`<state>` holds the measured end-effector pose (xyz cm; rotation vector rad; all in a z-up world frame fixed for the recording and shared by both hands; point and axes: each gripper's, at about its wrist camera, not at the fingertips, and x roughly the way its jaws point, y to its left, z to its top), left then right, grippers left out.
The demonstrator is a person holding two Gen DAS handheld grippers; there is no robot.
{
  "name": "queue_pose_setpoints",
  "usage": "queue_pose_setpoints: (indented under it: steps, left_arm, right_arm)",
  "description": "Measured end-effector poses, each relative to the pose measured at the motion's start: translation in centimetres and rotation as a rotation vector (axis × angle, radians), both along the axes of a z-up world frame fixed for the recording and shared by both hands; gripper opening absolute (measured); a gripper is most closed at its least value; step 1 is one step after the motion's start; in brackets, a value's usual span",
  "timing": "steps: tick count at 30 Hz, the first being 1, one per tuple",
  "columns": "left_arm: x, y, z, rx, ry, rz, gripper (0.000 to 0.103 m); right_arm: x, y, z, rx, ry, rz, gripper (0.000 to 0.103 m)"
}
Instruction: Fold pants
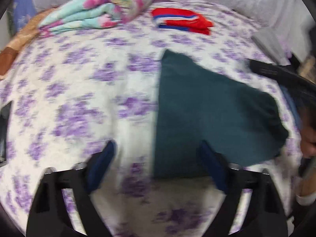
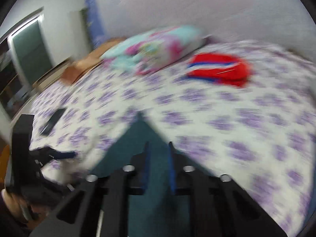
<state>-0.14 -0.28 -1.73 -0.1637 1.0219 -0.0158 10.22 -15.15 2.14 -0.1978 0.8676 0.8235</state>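
Note:
Dark teal pants (image 1: 207,108) lie folded flat on the purple-flowered bed sheet (image 1: 79,83). My left gripper (image 1: 157,143) hovers open over their near left edge, its right finger (image 1: 209,158) above the cloth and nothing pressed between the pads. The right gripper (image 1: 276,73) reaches in from the right, held by a hand (image 1: 308,142). In the right wrist view the right gripper (image 2: 158,143) is over the pants (image 2: 136,136), fingers almost together, with teal showing in the narrow gap. Blur hides whether the pads press on cloth. The left gripper (image 2: 59,154) is at lower left.
A folded floral quilt (image 1: 102,9) and a folded red, blue and white garment (image 1: 181,19) lie at the far end of the bed. A flat dark object (image 2: 53,121) rests on the sheet at left. A wooden bed frame (image 2: 83,69) and a doorway (image 2: 29,45) are beyond.

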Motion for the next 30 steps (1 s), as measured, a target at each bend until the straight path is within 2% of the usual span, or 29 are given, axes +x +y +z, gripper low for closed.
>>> queue_pose_setpoints:
  steps: [4, 6, 8, 10, 12, 14, 17, 18, 19, 21, 23, 24, 25, 27, 30]
  left_arm:
    - [0.8, -0.7, -1.1, -0.064, 0.032, -0.006, 0.058]
    - [1.2, -0.9, -2.1, -0.083, 0.054, -0.006, 0.056]
    - [1.1, -0.8, -2.8, -0.094, 0.052, 0.0, 0.058]
    - [0.8, -1.0, -2.8, -0.071, 0.042, -0.008, 0.058]
    - [0.3, -1.2, -2.8, -0.054, 0.043, -0.01, 0.058]
    - [-0.3, -1.0, -2.4, -0.059, 0.06, -0.012, 0.059]
    - [-0.7, -0.2, -1.2, -0.09, 0.073, -0.014, 0.06]
    - [-0.9, 0.1, -0.6, -0.094, 0.052, -0.008, 0.064]
    - [-1.0, 0.3, -0.2, -0.09, 0.037, 0.0, 0.067]
    - [-0.7, 0.5, 0.2, -0.042, 0.009, 0.025, 0.074]
    - [0.0, 0.8, -1.0, 0.037, 0.047, 0.075, 0.075]
    - [0.5, 0.8, -1.6, 0.033, 0.067, 0.08, 0.077]
    - [0.7, 1.0, -2.7, 0.014, 0.096, 0.079, 0.079]
    - [0.8, 0.6, -2.7, 0.032, 0.094, 0.076, 0.083]
    - [1.9, 0.3, -1.3, 0.05, 0.094, 0.056, 0.081]
  right_arm:
    - [2.3, 6.2, -2.6, -0.042, 0.112, 0.078, 0.013]
    - [3.6, 7.9, -4.2, -0.106, 0.12, 0.053, 0.013]
    - [4.8, 8.4, -5.4, -0.144, 0.111, 0.014, 0.01]
    - [6.7, 8.1, -6.3, -0.141, 0.11, -0.05, 0.0]
    - [7.7, 7.1, -6.4, -0.092, 0.17, -0.066, 0.0]
    - [6.7, 6.0, -5.3, -0.067, 0.162, -0.057, 0.0]
    - [4.3, 1.5, -2.5, 0.03, 0.16, -0.055, 0.02]
    - [3.8, 0.0, -1.9, 0.041, 0.155, -0.06, 0.034]
    - [2.5, -2.1, -1.3, 0.045, 0.137, -0.07, 0.039]
    - [-0.2, -6.2, -1.0, 0.029, 0.108, -0.076, 0.039]
    - [-1.2, -9.7, -1.8, -0.016, 0.091, -0.141, 0.04]
    - [-1.6, -12.0, -2.9, -0.064, 0.078, -0.196, 0.038]
    - [-1.8, -13.5, -3.5, -0.07, 0.08, -0.211, 0.026]
    - [-2.6, -15.9, -3.7, -0.009, 0.096, -0.239, 0.022]
    - [-5.1, -17.9, -2.1, 0.038, 0.019, -0.334, 0.057]
